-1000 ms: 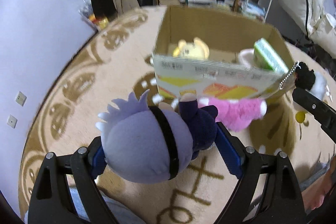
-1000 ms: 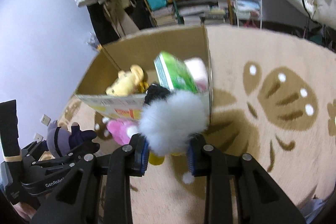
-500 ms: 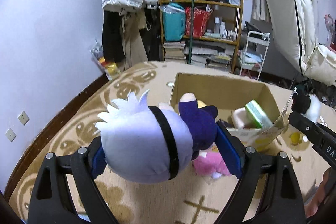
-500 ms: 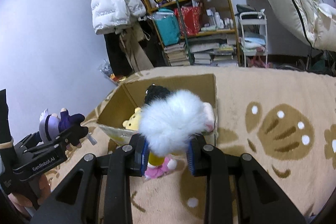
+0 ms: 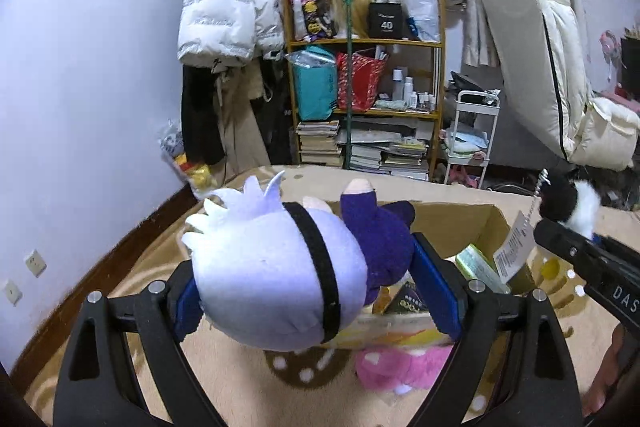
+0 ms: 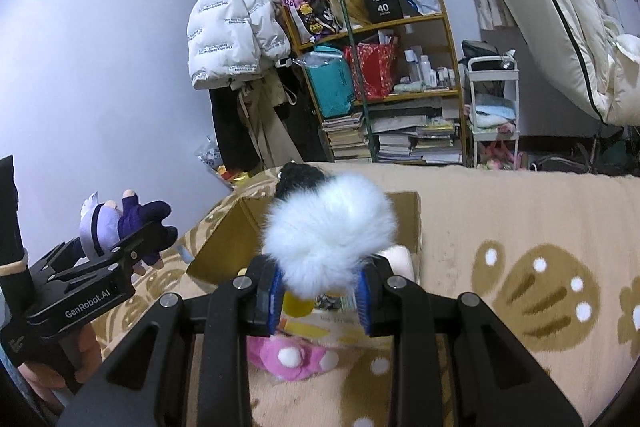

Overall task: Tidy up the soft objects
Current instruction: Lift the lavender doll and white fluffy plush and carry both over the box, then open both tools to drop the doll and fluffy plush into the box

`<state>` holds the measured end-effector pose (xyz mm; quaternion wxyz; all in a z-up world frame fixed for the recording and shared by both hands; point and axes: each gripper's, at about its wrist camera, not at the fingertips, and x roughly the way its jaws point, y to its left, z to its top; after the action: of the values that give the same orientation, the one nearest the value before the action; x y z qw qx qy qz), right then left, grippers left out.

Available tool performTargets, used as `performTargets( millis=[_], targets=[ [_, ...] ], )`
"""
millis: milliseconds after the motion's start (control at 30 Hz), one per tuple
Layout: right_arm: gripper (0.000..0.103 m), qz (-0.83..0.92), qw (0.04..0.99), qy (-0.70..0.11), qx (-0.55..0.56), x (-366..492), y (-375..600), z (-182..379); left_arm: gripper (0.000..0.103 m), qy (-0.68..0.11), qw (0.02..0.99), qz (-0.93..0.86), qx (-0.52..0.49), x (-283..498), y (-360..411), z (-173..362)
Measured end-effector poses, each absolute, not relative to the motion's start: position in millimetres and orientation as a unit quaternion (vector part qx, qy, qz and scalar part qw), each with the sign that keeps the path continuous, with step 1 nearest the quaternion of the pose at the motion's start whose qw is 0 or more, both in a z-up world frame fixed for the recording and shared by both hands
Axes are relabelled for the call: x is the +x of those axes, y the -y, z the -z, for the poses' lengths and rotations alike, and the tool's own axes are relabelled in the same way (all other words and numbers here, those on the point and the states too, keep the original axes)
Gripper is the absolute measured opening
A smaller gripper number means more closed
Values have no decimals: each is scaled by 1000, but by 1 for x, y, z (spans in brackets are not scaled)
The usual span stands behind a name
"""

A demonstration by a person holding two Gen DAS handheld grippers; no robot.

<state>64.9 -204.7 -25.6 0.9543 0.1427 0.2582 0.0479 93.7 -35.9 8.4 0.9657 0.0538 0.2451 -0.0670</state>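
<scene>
On the left hand-held gripper [image 5: 316, 291], seen from the right, "GenRobot.AI" is printed; its wide-set pads clamp a lilac-headed plush doll [image 5: 280, 279], lying crosswise, navy body rightward, above the cardboard box [image 5: 452, 223]. Right hand-held gripper [image 6: 320, 287] pinches a white fluffy pompom [image 6: 330, 231] over that box.

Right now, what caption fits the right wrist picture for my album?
Right gripper clamps a fluffy white pom-pom toy above the open cardboard box.
</scene>
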Motion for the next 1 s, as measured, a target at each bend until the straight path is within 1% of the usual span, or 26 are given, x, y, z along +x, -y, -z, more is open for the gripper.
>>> performTargets(
  millis=[167,367,1000],
  targets=[
    [31,-57,956,-258,127,83,199,26,89,-238,965,78,74,112,49,-8],
    [31,-64,955,-268,111,98,198,32,89,-247,961,85,87,132,60,0],
    [32,-68,942,-300,138,118,206,50,90,-296,944,110,98,150,74,26]
  ],
)
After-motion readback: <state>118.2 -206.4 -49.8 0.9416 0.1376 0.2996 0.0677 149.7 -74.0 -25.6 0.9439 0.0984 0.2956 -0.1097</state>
